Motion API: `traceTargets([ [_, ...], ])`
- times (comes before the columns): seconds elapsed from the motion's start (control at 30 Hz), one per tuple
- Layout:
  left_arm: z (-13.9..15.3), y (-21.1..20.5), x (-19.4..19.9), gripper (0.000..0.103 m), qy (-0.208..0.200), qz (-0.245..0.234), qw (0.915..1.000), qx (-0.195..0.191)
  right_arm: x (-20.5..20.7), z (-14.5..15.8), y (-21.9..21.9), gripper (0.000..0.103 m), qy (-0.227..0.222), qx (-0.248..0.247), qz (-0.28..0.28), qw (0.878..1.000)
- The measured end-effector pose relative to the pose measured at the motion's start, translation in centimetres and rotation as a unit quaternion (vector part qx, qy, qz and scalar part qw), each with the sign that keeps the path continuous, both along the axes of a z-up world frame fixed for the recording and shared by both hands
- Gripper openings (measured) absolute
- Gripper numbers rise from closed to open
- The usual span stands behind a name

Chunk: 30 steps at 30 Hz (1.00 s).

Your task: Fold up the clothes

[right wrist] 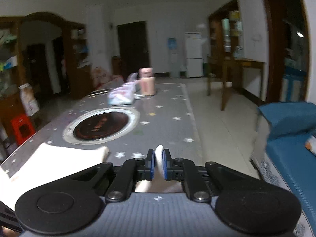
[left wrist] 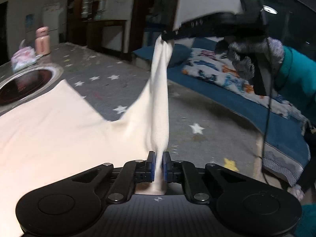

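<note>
The left tongs (left wrist: 159, 165) point downward, jaws pinched on cream cloth (left wrist: 59, 128). The right tongs (left wrist: 167, 36), raised at one o'clock from them, clamp the same cloth; a gloved hand (left wrist: 254, 57) grips them.

On the grey, star-printed surface (right wrist: 167, 126) you see a round dark inset plate (right wrist: 100, 126). Beyond it stand a pink flask (right wrist: 146, 82) and, just beside it, a soft tissue pack (right wrist: 121, 95). A white fridge (right wrist: 194, 54) stands at the far wall.

Cream garment (left wrist: 49, 128) cut off at left edge, person's sleeve (left wrist: 296, 75) blurred, cropped right.
</note>
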<state>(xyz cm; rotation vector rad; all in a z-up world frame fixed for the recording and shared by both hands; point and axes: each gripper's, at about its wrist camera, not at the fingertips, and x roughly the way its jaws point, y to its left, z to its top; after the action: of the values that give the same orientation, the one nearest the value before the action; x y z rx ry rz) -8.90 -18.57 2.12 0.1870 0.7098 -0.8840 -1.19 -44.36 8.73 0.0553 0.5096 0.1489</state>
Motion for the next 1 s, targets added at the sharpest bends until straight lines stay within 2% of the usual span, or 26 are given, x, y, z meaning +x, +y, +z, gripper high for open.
traceTargets([
  [0.1,-0.1,-0.5,-0.5,0.014,0.001,-0.017,0.9998,0.009,-1.3,-2.0,-2.3,0.014,0.043,-0.023,-0.067,0.997],
  [0.2,0.0,-0.7,-0.7,0.025,0.008,-0.026,0.9996,0.008,-2.4,-3.5,-3.6,0.014,0.072,-0.036,-0.102,0.991],
  [0.23,0.2,-0.7,-0.7,0.032,0.005,-0.025,0.9997,0.004,-3.0,-3.8,-3.7,0.015,0.077,-0.038,-0.105,0.991],
  [0.27,0.5,-0.5,-0.7,0.039,0.001,-0.019,0.9998,0.0,-3.3,-3.9,-3.7,0.015,0.079,-0.035,-0.101,0.991],
  [0.33,1.0,-0.1,-0.5,0.045,-0.006,-0.002,0.9999,-0.009,-3.7,-4.1,-3.0,0.022,0.082,-0.03,-0.081,0.993],
  [0.47,1.4,1.3,0.2,0.048,0.005,0.051,0.9986,-0.015,-3.0,-5.2,-0.8,0.029,0.097,-0.019,-0.035,0.995],
  [0.63,1.5,4.6,0.0,0.053,0.025,0.117,0.9925,-0.024,-0.6,-7.0,0.8,0.038,0.113,-0.017,-0.016,0.993],
  [0.83,1.3,9.9,-1.5,0.057,0.04,0.187,0.9809,-0.035,0.0,-7.2,1.0,0.042,0.112,-0.03,-0.029,0.993],
  [0.87,1.2,10.7,-1.8,0.057,0.043,0.199,0.9783,-0.038,-0.3,-6.9,1.5,0.043,0.109,-0.031,-0.02,0.993],
  [0.93,1.0,12.0,-2.0,0.057,0.051,0.22,0.9732,-0.042,-0.8,-6.4,2.3,0.053,0.103,-0.031,-0.005,0.994],
  [1.0,0.6,12.9,-2.2,0.057,0.059,0.239,0.9682,-0.046,-1.5,-5.9,3.9,0.054,0.099,-0.025,0.023,0.995],
])
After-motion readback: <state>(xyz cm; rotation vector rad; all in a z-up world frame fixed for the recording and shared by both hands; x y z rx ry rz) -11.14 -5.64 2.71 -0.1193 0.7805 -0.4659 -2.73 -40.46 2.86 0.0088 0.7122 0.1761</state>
